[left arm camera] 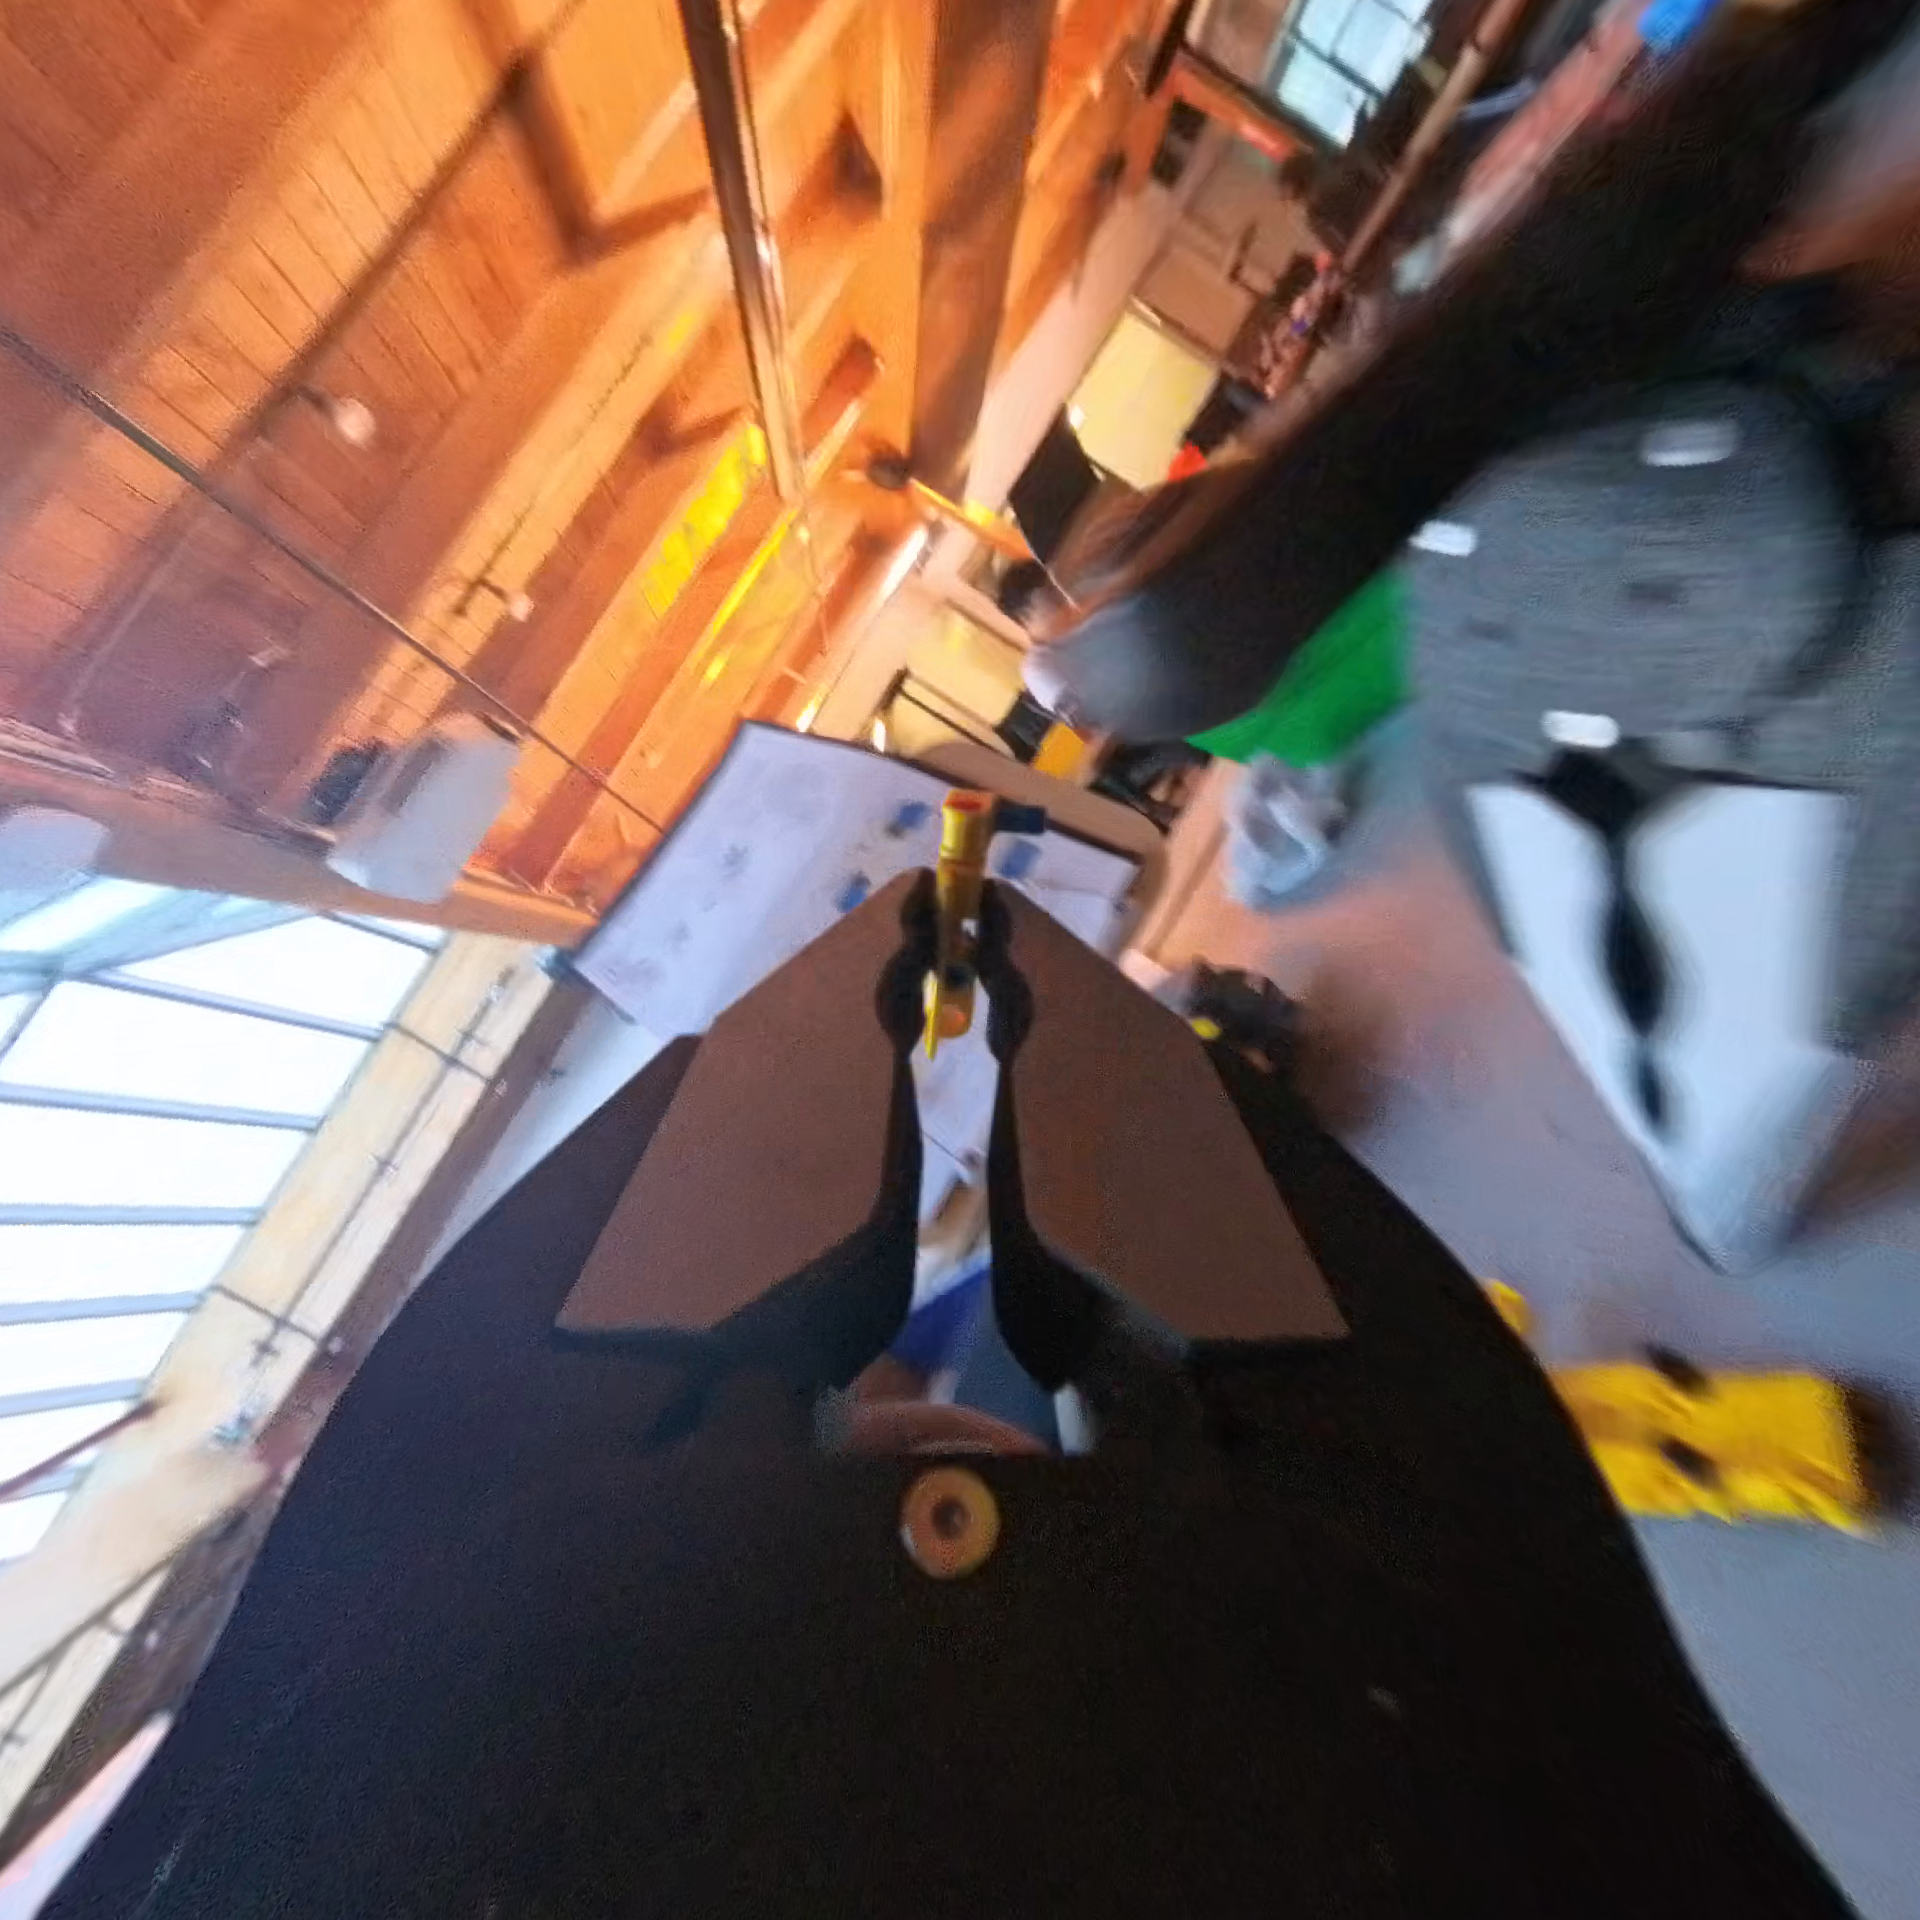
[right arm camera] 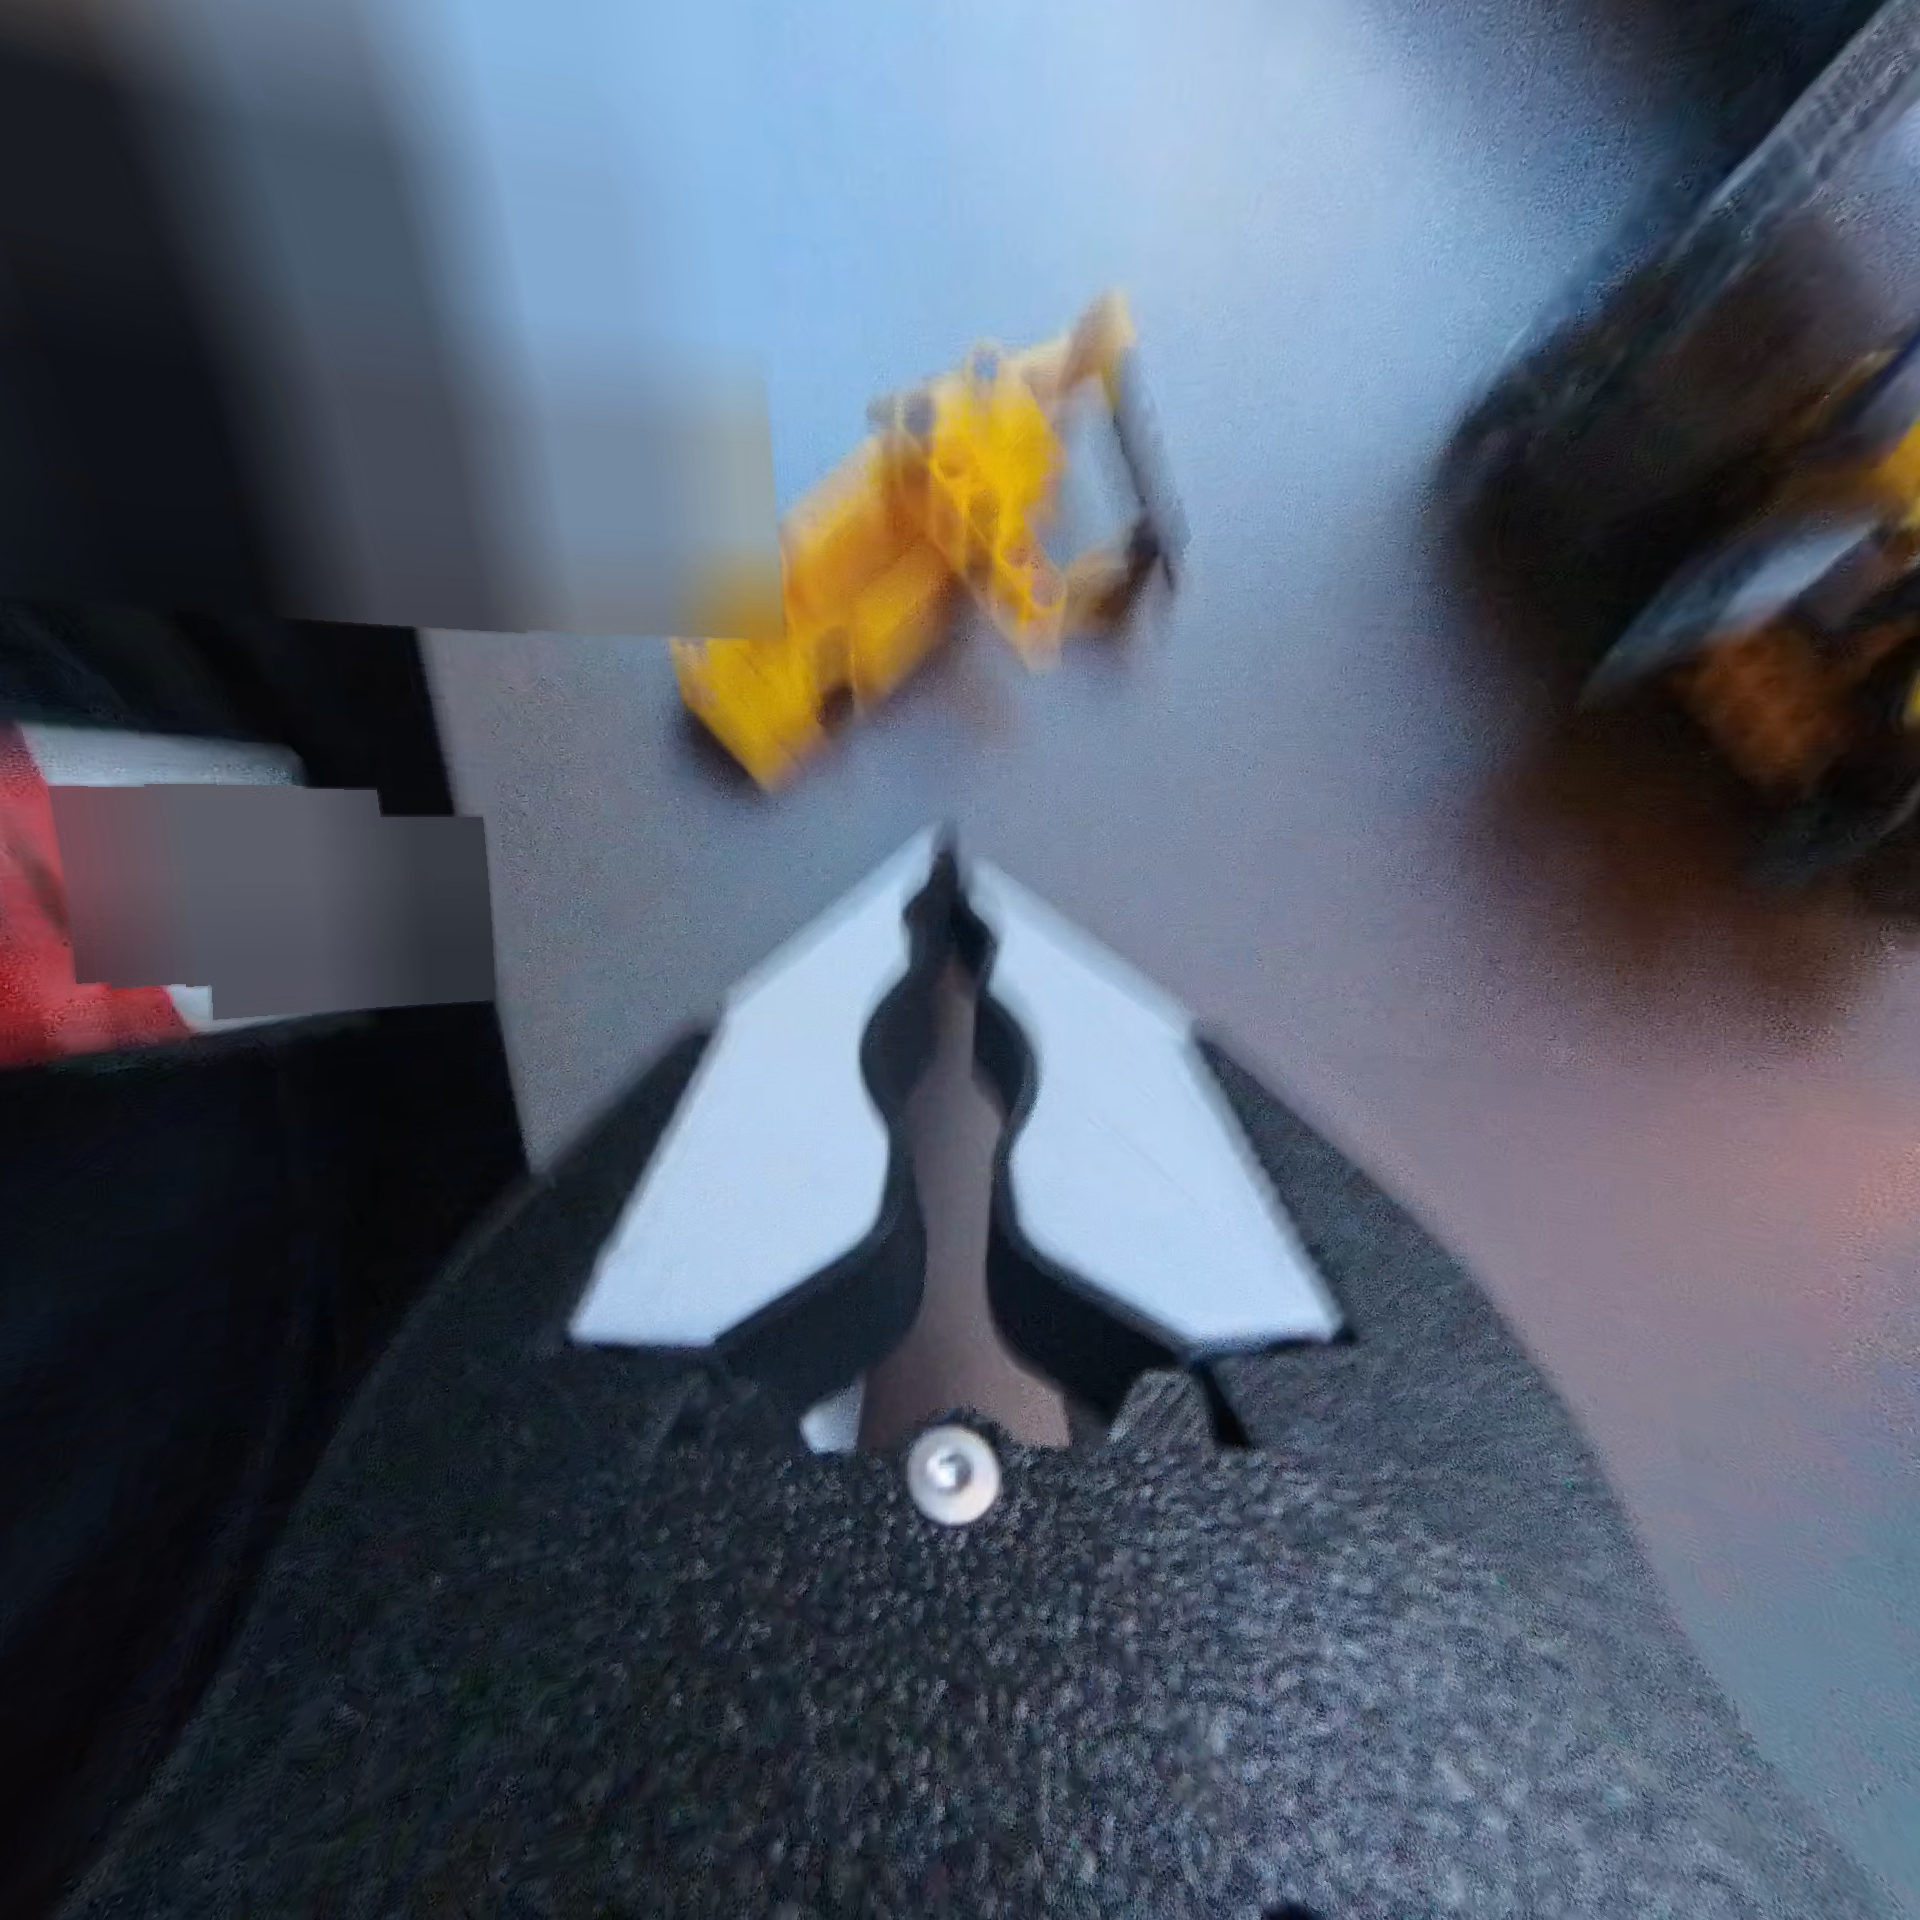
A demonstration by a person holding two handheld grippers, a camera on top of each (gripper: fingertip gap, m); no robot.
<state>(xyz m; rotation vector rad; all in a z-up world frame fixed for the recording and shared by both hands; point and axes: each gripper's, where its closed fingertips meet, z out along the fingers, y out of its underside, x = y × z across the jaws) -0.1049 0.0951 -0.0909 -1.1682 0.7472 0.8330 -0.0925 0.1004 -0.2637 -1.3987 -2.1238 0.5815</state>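
Observation:
My left gripper [left arm camera: 952, 914] is shut on a small yellow toy part with a red tip [left arm camera: 958, 873], held up in the air and tilted towards the room. My right gripper [right arm camera: 948, 847] is shut and empty, hovering low over a grey table [right arm camera: 1351, 987]. A yellow brick-built toy assembly [right arm camera: 935, 540] lies on the table just beyond its fingertips, apart from them. The same yellow assembly shows in the left wrist view [left arm camera: 1714, 1444] at the lower right. The other gripper [right arm camera: 1714, 499], with the yellow piece in it, shows blurred at the right of the right wrist view.
A whiteboard [left arm camera: 790, 862] stands behind the left gripper, with large windows [left arm camera: 156, 1091] to the left and a wooden ceiling above. A person in dark clothes with a green patch [left arm camera: 1330, 686] is at the upper right. A white-and-black object [left arm camera: 1662, 987] lies on the grey surface. One gripper's finger ends stand about 15 cm off the other's.

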